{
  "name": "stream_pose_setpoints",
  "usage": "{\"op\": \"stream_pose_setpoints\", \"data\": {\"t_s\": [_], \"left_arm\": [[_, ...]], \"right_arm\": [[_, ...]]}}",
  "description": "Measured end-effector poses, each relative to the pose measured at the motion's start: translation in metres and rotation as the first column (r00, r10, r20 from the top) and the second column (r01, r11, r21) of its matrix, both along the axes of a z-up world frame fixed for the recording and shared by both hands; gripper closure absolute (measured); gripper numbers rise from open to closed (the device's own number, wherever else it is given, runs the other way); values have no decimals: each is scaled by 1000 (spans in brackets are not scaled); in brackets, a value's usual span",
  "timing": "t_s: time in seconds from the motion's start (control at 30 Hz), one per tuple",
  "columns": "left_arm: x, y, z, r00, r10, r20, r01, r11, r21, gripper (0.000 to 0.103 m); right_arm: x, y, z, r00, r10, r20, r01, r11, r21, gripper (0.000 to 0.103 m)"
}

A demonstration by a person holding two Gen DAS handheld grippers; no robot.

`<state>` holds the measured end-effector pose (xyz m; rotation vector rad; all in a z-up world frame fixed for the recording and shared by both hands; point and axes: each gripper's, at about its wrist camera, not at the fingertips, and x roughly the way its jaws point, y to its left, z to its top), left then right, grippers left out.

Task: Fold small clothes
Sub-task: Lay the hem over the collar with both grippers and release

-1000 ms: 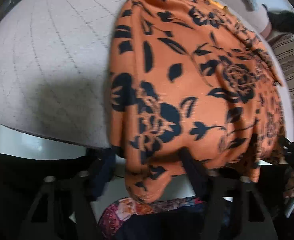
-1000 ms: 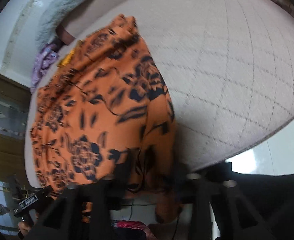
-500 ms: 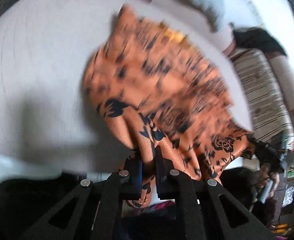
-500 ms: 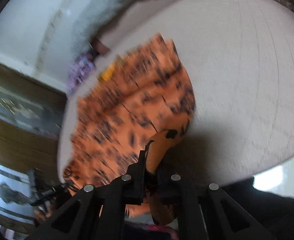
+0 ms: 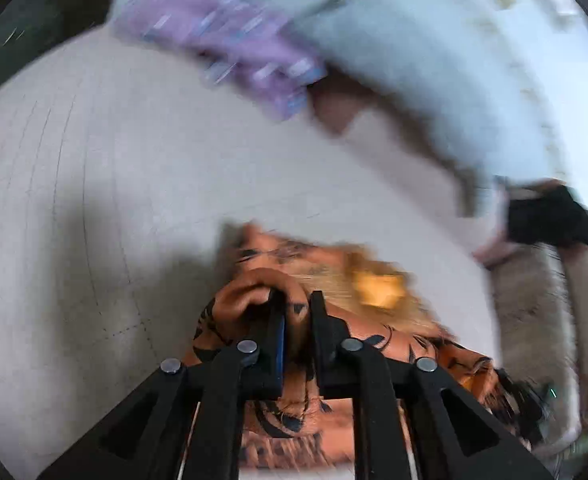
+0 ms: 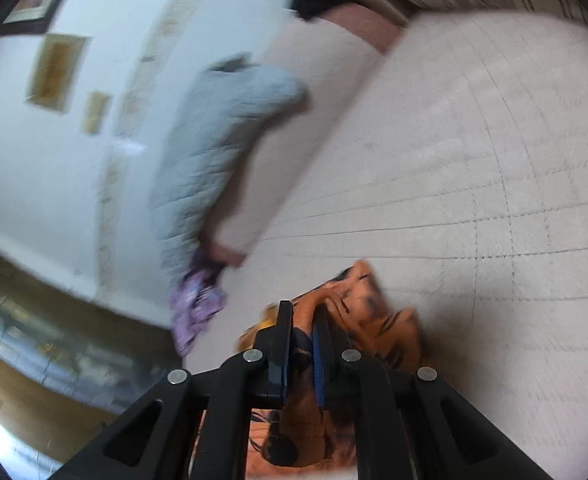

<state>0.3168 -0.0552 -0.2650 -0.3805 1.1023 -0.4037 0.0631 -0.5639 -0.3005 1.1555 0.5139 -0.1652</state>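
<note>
The left tongs point(image 5: 297, 300) are clenched on a bunched fold of the orange garment with black flowers point(image 5: 378, 332), which fills the lower middle of the left wrist view; cloth bulges over the fingertips point(image 5: 318, 308) and spreads toward the lower right of the frame. The right tongs point(image 6: 303, 314) likewise grasp a pinch of the same garment point(image 6: 378, 320) at the bottom centre of the right wrist view, the fabric crumpled just past their tips and hanging below them. The garment lies on a pale quilted bed point(image 5: 114, 168) that takes up most of both frames. In the upper part of the left view a purple cloth point(image 5: 234, 52) sits at the bed's far edge, touching a light grey quilted blanket point(image 5: 414, 72). Both views are blurred, so finer detail of the pattern cannot be told.
</note>
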Motion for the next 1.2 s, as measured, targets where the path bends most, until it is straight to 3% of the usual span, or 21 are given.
{"op": "stream_pose_setpoints", "data": {"t_s": [0.07,0.13,0.23,0.27,0.3,0.33,0.37,0.4,0.53,0.63,0.67,0.7,0.8,0.87,0.93,1.0,1.1,1.2], "left_arm": [[8,-8,-39,997,24,-78,-18,997,71,89],[11,-4,-48,991,53,-123,-47,998,50,87],[11,10,-20,998,45,-34,-46,999,-29,84],[8,18,-13,998,65,3,-65,996,-54,83],[4,26,-8,995,98,30,-95,993,-67,75],[-2,30,-3,990,129,55,-125,990,-59,61],[-8,36,-1,983,160,89,-157,987,-39,56],[-14,39,1,977,175,121,-176,984,-9,55],[-29,43,2,982,134,134,-145,986,83,55],[-35,31,-11,991,101,91,-119,964,236,55],[-39,30,-19,995,81,62,-95,955,280,55],[-40,29,-26,997,67,40,-76,949,307,55],[-46,26,-46,999,27,-32,-14,929,370,60],[-46,22,-53,999,-3,-50,22,925,379,65],[-42,15,-56,999,-17,-43,32,918,395,67],[-28,6,-57,999,-23,-34,33,936,351,69],[-4,-4,-56,1000,-19,2,18,956,291,69],[18,-2,-62,999,32,0,-31,989,143,69]], "right_arm": [[21,0,-33,995,3,-96,0,999,32,90],[40,-4,-52,973,22,-230,-13,999,43,89],[42,-7,-37,988,21,-154,-17,1000,26,80],[38,-6,-29,994,11,-111,-9,1000,14,69],[34,-5,-23,997,-1,-76,1,1000,3,40],[26,-2,-14,999,-33,-39,32,999,-22,23],[18,1,-6,997,-76,-5,75,996,-54,13],[9,6,1,994,-106,29,108,989,-96,14],[-3,22,5,999,-46,-4,45,990,-133,21],[-6,36,6,997,35,-66,-47,981,-189,48],[-3,41,6,994,66,-86,-82,974,-211,64],[-10,48,3,989,98,-107,-120,966,-229,69],[0,67,-10,955,221,-198,-266,933,-242,69],[10,77,-26,917,266,-297,-339,912,-232,68],[16,75,-36,908,260,-330,-341,914,-219,72],[17,62,-37,929,233,-286,-291,940,-177,72],[27,45,-35,950,194,-244,-245,949,-199,72],[44,23,-41,973,155,-171,-183,970,-160,71]]}}
